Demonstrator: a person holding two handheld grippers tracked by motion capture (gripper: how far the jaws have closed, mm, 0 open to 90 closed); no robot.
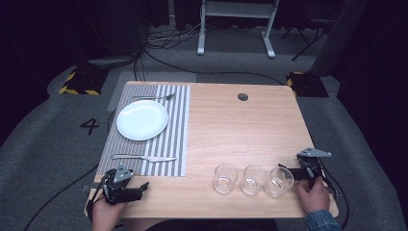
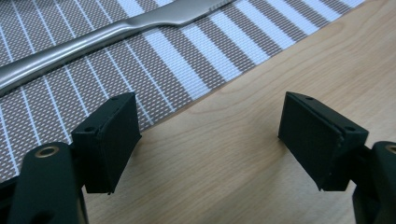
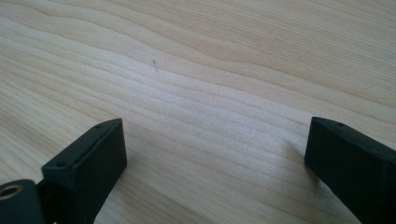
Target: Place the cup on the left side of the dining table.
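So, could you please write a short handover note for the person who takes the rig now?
Left gripper: open, empty, low over the table at the placemat corner, near the knife.
Right gripper: open, empty, beside the rightmost glass.
Placemat holds plate, fork and knife.
Three glasses stand in a row at the near edge.
Left: probably move a glass to the setting.

Wooden table (image 1: 240, 130) bears striped placemat (image 1: 175, 125), three glasses (image 1: 253, 179).

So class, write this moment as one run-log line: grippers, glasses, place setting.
left gripper: open, empty, by placemat | right gripper: open, empty, beside three glasses | plate, knife, fork on placemat
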